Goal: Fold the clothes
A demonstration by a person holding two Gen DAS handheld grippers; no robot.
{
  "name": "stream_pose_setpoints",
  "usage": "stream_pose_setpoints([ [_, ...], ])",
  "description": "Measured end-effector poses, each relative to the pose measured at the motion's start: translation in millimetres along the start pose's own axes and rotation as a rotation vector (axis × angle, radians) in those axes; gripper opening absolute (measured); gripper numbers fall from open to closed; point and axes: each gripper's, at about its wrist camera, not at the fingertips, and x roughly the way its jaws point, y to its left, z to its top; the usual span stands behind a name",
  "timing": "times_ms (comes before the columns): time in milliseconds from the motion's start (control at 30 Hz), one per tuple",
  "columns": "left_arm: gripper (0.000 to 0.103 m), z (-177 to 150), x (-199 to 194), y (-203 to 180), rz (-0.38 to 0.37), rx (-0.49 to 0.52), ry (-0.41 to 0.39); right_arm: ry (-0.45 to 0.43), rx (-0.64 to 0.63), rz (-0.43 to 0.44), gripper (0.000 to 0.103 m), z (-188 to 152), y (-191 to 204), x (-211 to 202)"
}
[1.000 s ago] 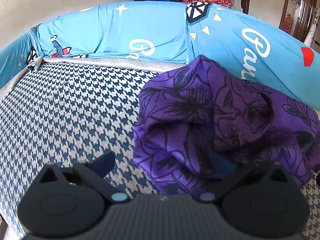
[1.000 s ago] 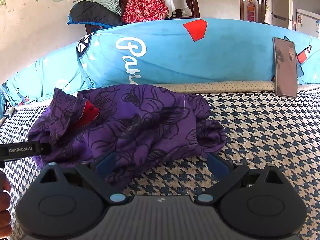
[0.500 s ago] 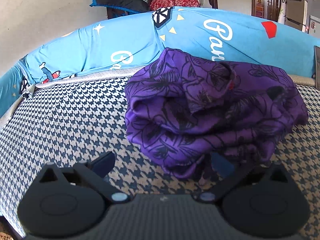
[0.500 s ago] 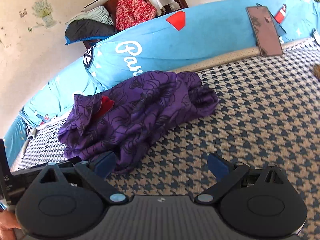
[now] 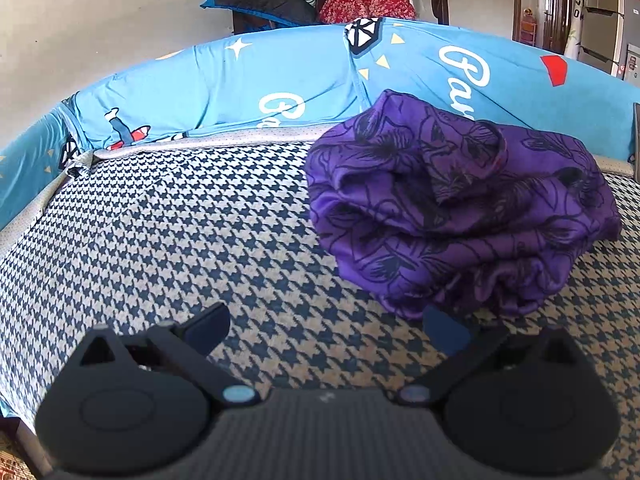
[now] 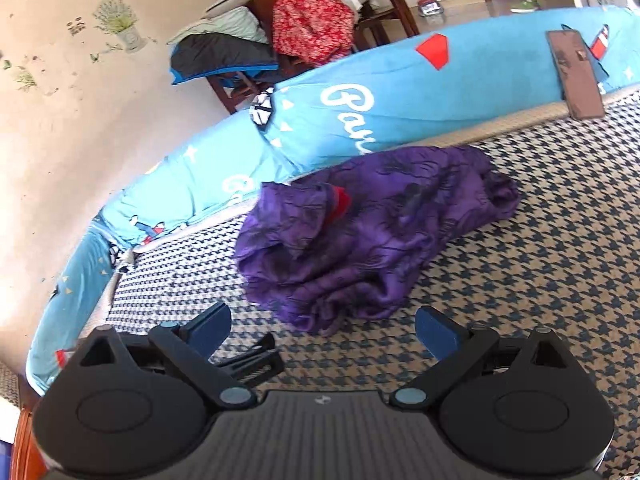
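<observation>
Lying bunched on the houndstooth cover (image 5: 200, 220), a purple floral garment (image 5: 460, 216) is seen near the blue cushions (image 5: 248, 84).

The left gripper (image 5: 326, 330) and right gripper (image 6: 324, 330) are held spread, empty, just short of its near edge; a phone (image 6: 576, 76) is propped far right.

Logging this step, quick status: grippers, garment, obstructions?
Left gripper open, empty. Right gripper open, empty. Purple garment bunched on houndstooth bed cover, not yet folded. Phone leaning on blue bolster, clear of garment.
</observation>
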Motion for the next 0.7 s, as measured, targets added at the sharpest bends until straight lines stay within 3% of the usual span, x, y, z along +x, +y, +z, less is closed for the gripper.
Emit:
stream_pose_setpoints([
  [167, 0.103, 0.9, -2.2, 7.7, -0.003, -0.031, -0.002, -0.079, -0.072, 0.062, 0.099, 15.5, 59.4, -38.5],
  [300, 0.103, 1.7, -4.0, 13.8, -0.006, -0.056, -0.003, -0.153, -0.136, 0.063, 0.103, 19.0, 81.1, -57.5],
  [433, 0.103, 2.5, -5.8, 19.7, -0.009, -0.08, -0.005, -0.138, -0.162, 0.023, 0.103, 11.7, 63.1, -41.4],
  [700, 0.103, 7.5, 2.2, -4.0, -0.022, -0.071, 0.007, -0.082, -0.142, -0.109, 0.103, -1.1, -6.5, 6.1],
])
